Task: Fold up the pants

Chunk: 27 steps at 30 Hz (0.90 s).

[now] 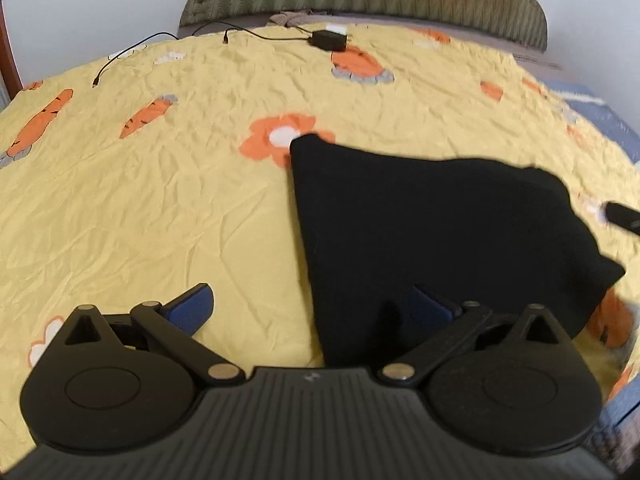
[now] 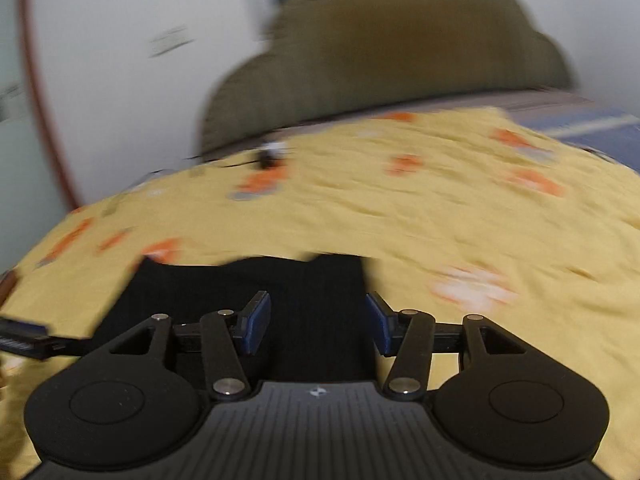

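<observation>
The black pants (image 1: 420,232) are seen folded on the yellow bedspread (image 1: 160,200), toward its near right. The left gripper (image 1: 312,304) is held wide open, empty; the right gripper (image 2: 316,320) is likewise parted, nothing grasped, above the pants

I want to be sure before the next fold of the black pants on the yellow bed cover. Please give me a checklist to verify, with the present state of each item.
1. Left gripper open: ok, jaws spread wide, nothing between them.
2. Right gripper open: ok, jaws apart, holding nothing.
3. Black pants lying on the yellow cover: ok, in a compact folded shape.
4. Pants flat and edges aligned: cannot tell, the black fabric hides its creases and the right wrist view is blurred.
5. Charger and cables away from the pants: ok, they lie at the far end near the headboard.
6. Right gripper above the pants: ok, black fabric fills the gap between its fingers.
</observation>
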Each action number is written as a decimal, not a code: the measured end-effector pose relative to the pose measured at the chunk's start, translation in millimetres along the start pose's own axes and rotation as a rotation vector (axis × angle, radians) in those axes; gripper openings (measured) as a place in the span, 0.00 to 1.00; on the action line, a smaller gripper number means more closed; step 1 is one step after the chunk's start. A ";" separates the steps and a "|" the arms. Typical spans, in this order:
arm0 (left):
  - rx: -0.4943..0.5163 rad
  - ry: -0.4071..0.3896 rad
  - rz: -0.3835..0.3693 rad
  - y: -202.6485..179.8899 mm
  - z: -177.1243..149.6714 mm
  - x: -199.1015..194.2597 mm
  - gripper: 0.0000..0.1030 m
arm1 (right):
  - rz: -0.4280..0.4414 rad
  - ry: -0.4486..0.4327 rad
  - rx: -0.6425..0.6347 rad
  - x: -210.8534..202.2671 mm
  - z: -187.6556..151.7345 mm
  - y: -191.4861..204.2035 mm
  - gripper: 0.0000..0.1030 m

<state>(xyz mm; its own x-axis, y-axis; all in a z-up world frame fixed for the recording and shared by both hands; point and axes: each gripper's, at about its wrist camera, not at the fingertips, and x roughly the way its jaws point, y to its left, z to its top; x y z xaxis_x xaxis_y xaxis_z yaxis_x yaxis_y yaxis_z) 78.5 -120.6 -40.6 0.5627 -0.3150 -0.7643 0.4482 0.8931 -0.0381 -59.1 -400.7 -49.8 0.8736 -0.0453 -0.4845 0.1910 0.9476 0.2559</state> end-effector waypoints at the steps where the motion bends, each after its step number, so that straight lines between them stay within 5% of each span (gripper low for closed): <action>1: -0.010 0.000 -0.016 -1.2 3.4 1.2 1.00 | 0.038 0.019 -0.019 12.2 2.2 10.2 0.50; 5: -0.019 -0.006 -0.083 -12.3 17.2 11.0 1.00 | 0.118 0.149 0.046 62.7 -4.8 19.5 0.50; 12: 0.041 -0.073 0.002 -28.8 61.0 38.7 1.00 | 0.037 0.059 0.000 57.1 20.7 24.6 0.53; 14: 0.043 -0.064 0.039 -30.8 74.7 58.0 1.00 | 0.058 0.109 0.030 76.3 27.1 15.0 0.67; 16: 0.038 -0.017 0.086 -30.5 80.1 75.3 0.95 | 0.016 0.180 0.069 98.4 25.2 4.3 0.67; 23: -0.032 -0.071 0.092 -17.9 55.1 40.5 1.00 | -0.103 -0.062 -0.035 32.8 13.2 52.5 0.72; 27: -0.038 -0.059 0.093 -19.1 43.2 18.4 1.00 | -0.093 -0.055 0.017 13.1 -3.0 72.9 0.75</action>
<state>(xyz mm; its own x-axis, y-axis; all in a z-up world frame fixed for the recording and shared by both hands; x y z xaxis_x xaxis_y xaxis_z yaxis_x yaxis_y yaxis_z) 110.3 -157.4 -26.1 0.6410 -0.2473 -0.7266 0.3660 0.9306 0.0061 -35.1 -331.2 -40.0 0.8749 -0.1506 -0.4604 0.2796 0.9332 0.2259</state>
